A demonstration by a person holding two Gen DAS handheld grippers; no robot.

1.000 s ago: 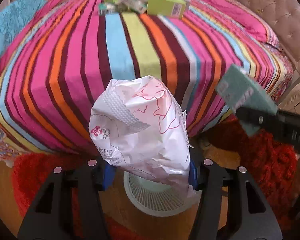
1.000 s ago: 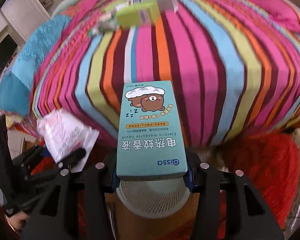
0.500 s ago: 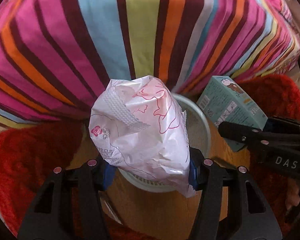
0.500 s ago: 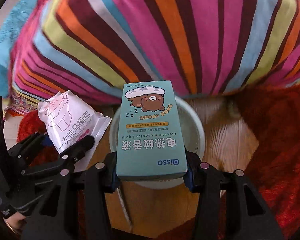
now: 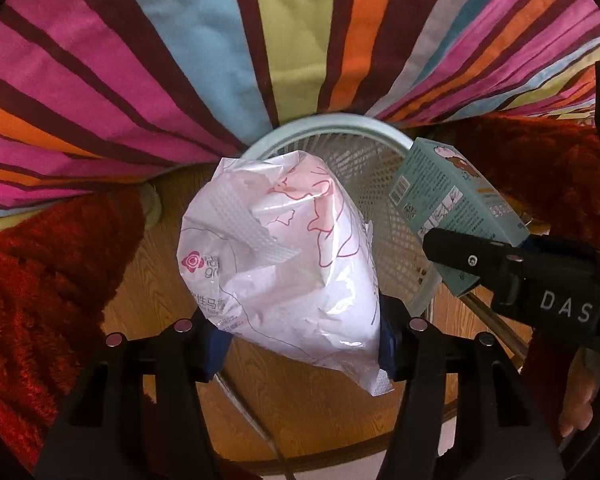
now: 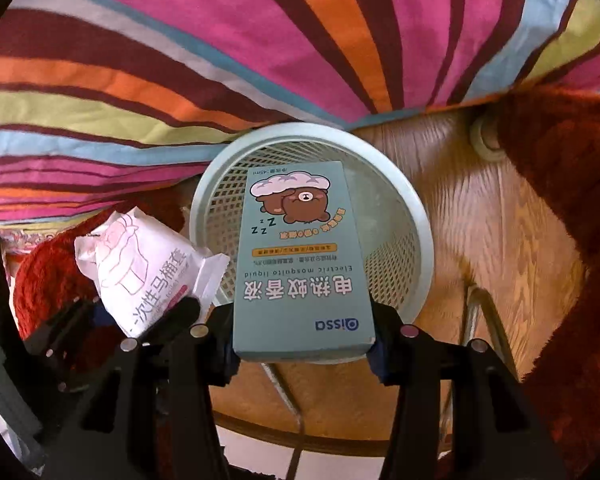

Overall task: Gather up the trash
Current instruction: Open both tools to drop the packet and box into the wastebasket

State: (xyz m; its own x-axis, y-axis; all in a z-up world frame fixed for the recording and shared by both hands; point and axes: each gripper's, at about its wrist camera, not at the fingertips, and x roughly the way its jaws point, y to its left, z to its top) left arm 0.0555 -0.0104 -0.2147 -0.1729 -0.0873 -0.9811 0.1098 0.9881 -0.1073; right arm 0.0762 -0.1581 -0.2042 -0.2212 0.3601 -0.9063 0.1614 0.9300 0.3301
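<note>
My left gripper (image 5: 300,336) is shut on a white plastic packet with pink print (image 5: 284,256), held above the near left rim of a pale mesh wastebasket (image 5: 384,172). My right gripper (image 6: 304,344) is shut on a teal mosquito-liquid box with a brown bear (image 6: 300,256), held over the basket's opening (image 6: 416,216). The box also shows in the left wrist view (image 5: 452,208), at the basket's right rim. The packet also shows in the right wrist view (image 6: 140,268), left of the basket.
The basket stands on a wooden floor (image 6: 500,248) against the hanging striped bedspread (image 5: 180,60). Red shaggy rugs lie on both sides (image 5: 40,280) (image 6: 572,200). A thin metal frame (image 6: 488,312) runs along the floor near the basket.
Both grippers have tilted down and moved closer to the basket with their loads. The bed top with its boxes has left view; the basket now fills the middle.
</note>
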